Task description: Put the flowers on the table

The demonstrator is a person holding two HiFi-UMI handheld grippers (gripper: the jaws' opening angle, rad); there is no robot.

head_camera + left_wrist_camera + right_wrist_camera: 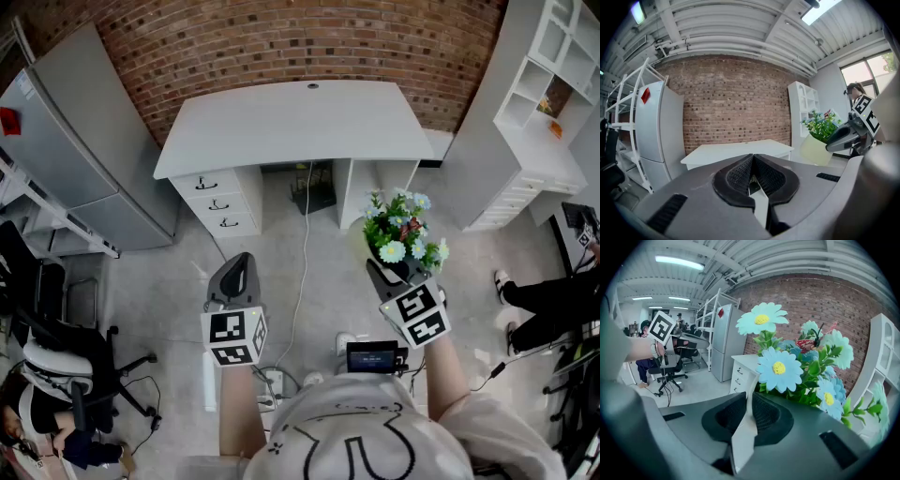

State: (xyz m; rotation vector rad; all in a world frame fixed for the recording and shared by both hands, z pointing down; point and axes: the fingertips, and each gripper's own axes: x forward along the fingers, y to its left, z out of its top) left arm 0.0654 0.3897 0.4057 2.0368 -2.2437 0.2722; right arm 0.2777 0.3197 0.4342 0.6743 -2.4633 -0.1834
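Observation:
A pot of light-blue and white artificial flowers (403, 230) hangs above the floor in front of the white table (291, 117). My right gripper (389, 275) is shut on the pot's pale rim (745, 427), with the blooms (780, 367) rising just beyond the jaws. My left gripper (242, 264) is held level with it to the left, shut with nothing in it (752, 176). From the left gripper view the pot (814, 149) and the right gripper (843, 136) show at the right, the table (736, 150) straight ahead.
The table has drawers (220, 202) on its left and a cable (300, 281) running down across the floor. A grey cabinet (75, 150) stands left, white shelving (544, 103) right, an office chair (56, 366) lower left. A person's legs (544, 300) are at the right.

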